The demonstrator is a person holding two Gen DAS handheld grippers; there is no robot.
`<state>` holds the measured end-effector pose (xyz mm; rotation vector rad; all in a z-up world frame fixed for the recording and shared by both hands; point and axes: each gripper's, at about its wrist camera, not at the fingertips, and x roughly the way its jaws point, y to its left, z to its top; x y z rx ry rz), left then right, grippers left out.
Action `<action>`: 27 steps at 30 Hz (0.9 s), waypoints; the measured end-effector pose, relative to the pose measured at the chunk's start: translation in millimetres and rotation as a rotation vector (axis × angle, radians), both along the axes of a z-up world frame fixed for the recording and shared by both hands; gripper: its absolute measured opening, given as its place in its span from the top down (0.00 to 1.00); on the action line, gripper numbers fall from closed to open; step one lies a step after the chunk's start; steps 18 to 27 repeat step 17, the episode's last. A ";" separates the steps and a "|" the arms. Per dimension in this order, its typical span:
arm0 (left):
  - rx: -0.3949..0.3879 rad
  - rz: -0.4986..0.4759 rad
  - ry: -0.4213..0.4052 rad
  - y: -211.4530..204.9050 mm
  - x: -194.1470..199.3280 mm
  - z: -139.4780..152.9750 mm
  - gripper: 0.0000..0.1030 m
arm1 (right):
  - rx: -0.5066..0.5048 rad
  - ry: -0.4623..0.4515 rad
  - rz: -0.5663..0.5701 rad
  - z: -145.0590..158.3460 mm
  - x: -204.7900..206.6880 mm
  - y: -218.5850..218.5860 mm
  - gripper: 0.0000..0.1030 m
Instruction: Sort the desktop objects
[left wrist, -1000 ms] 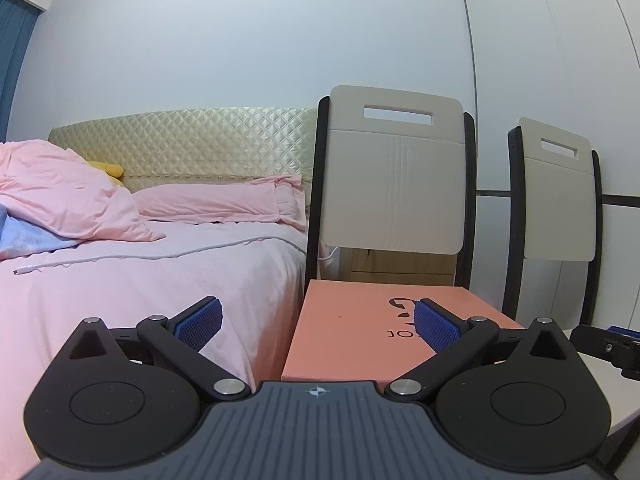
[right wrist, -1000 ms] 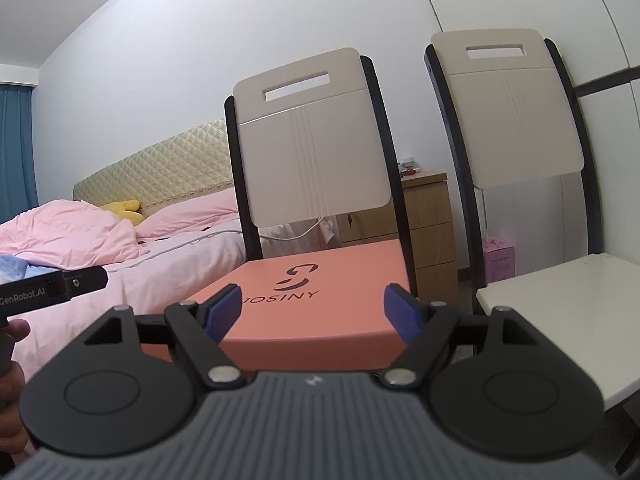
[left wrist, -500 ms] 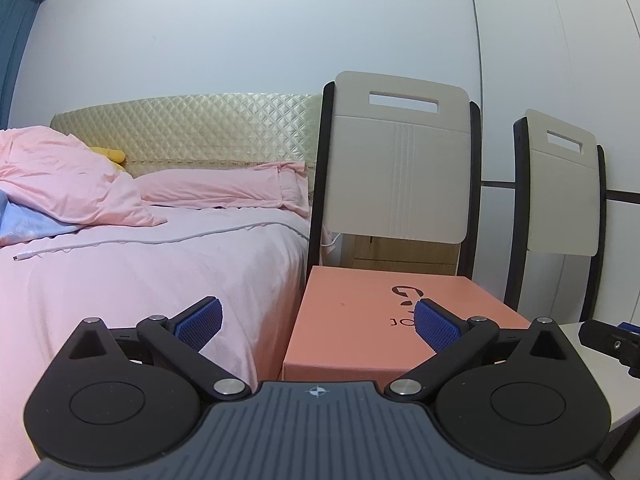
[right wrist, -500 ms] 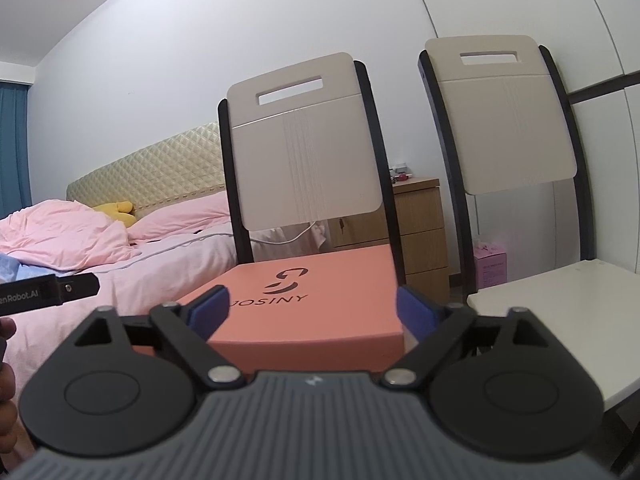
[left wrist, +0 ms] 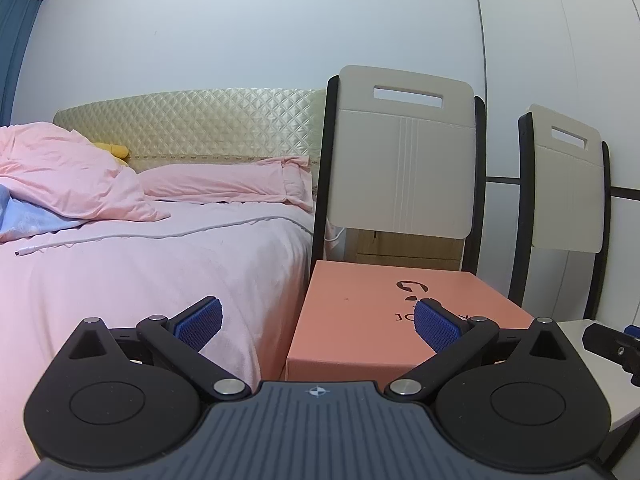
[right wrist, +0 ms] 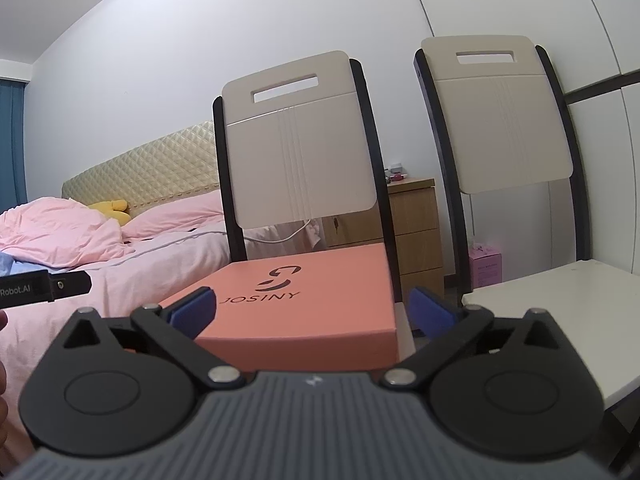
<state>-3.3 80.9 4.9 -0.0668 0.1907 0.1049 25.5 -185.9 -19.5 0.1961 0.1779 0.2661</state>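
A salmon-pink box (left wrist: pixel 384 316) printed JOSINY lies flat on the seat of a beige chair (left wrist: pixel 404 160); it also shows in the right wrist view (right wrist: pixel 312 296). My left gripper (left wrist: pixel 318 322) is open and empty, held in the air just before the box's front left edge. My right gripper (right wrist: pixel 312 312) is open and empty, its blue pads either side of the box's front edge, apart from it. The left gripper's body (right wrist: pixel 40 286) shows at the left of the right wrist view. No desk or small desktop objects are in view.
A bed with pink sheets (left wrist: pixel 140 264), a pillow (left wrist: pixel 228 184) and a white cable (left wrist: pixel 140 236) lies left. A second beige chair (right wrist: pixel 500 120) with a white seat (right wrist: pixel 560 300) stands right. A wooden nightstand (right wrist: pixel 412 224) and a pink carton (right wrist: pixel 486 268) stand behind.
Both cameras have tilted and shifted slightly; the box sits a little lower in both views. The right gripper's jaws have opened wider. The left jaws are unchanged.
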 end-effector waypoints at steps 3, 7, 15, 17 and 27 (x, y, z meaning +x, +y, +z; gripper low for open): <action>0.000 -0.002 -0.002 -0.1 -0.7 -0.1 0.00 | -0.001 0.002 0.002 -1.1 0.5 0.9 0.00; 0.001 -0.004 -0.001 0.0 -1.1 -0.6 0.00 | -0.002 0.002 0.002 -1.3 0.5 1.2 0.00; 0.001 -0.004 0.001 0.0 -0.8 -0.4 0.00 | -0.005 0.003 -0.003 -1.9 0.6 0.6 0.00; -0.001 -0.002 0.001 0.2 -0.7 -0.5 0.00 | -0.006 0.005 -0.003 -2.2 0.5 1.2 0.00; -0.001 -0.002 0.001 0.2 -0.7 -0.5 0.00 | -0.006 0.005 -0.003 -2.2 0.5 1.2 0.00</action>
